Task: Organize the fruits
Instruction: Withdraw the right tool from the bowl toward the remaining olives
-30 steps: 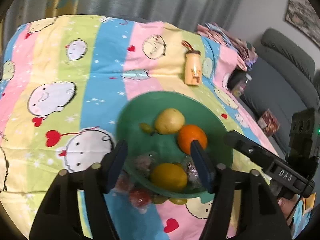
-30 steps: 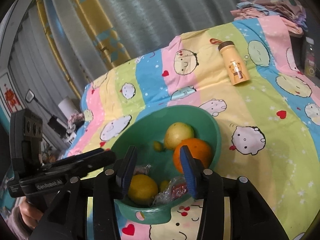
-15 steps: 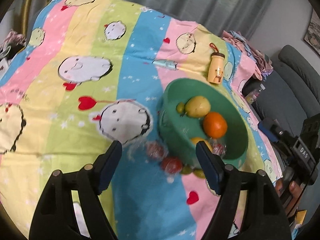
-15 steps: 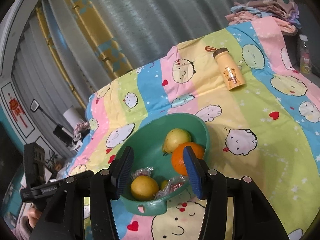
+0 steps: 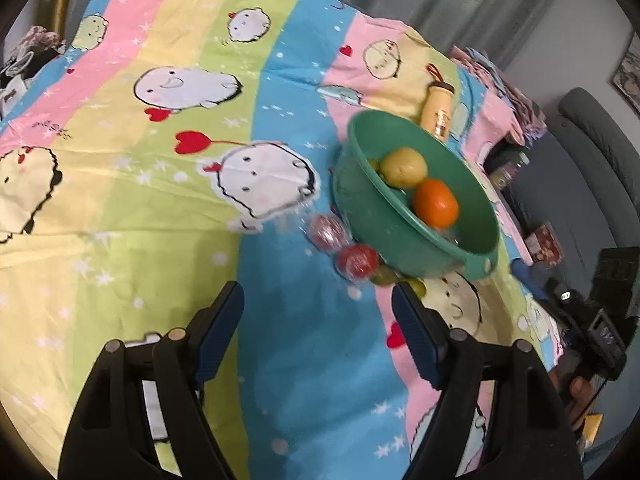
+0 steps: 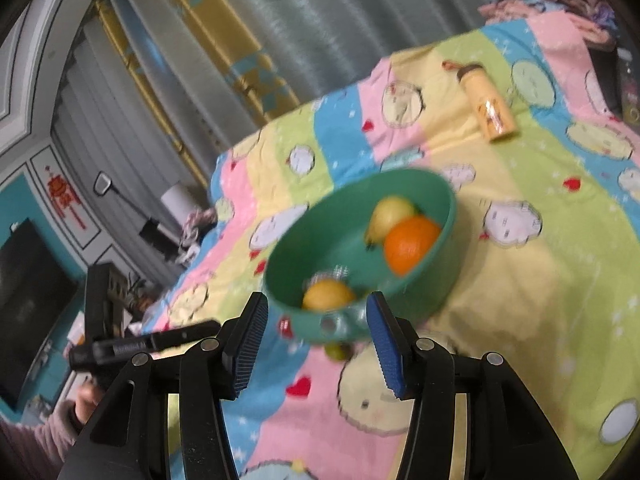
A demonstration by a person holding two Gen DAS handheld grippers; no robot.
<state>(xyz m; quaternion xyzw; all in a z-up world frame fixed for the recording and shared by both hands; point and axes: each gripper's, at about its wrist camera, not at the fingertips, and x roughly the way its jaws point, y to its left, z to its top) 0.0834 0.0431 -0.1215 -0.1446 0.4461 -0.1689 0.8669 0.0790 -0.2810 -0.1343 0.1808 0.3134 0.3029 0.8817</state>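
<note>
The green bowl (image 5: 404, 236) is seen blurred on the cartoon-print bedsheet (image 5: 160, 208); an orange (image 5: 435, 202) and a pear (image 5: 403, 167) are held in it. Wrapped red fruits (image 5: 357, 261) beside the bowl are hard to identify. Both the left hand-held gripper (image 5: 318, 326) and the right hand-held gripper (image 6: 316, 334) are spread wide, empty. Grey curtains (image 6: 312, 12) are seen behind the bowl.

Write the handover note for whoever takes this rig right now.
Left gripper: open, empty, above the sheet short of the bowl.
Right gripper: open, empty, at the bowl's near rim.
Green bowl holds an orange, a pear and a lemon.
Left outside, beside the bowl: two wrapped red fruits and small green fruits.
Remaining: put those in the bowl.
</note>
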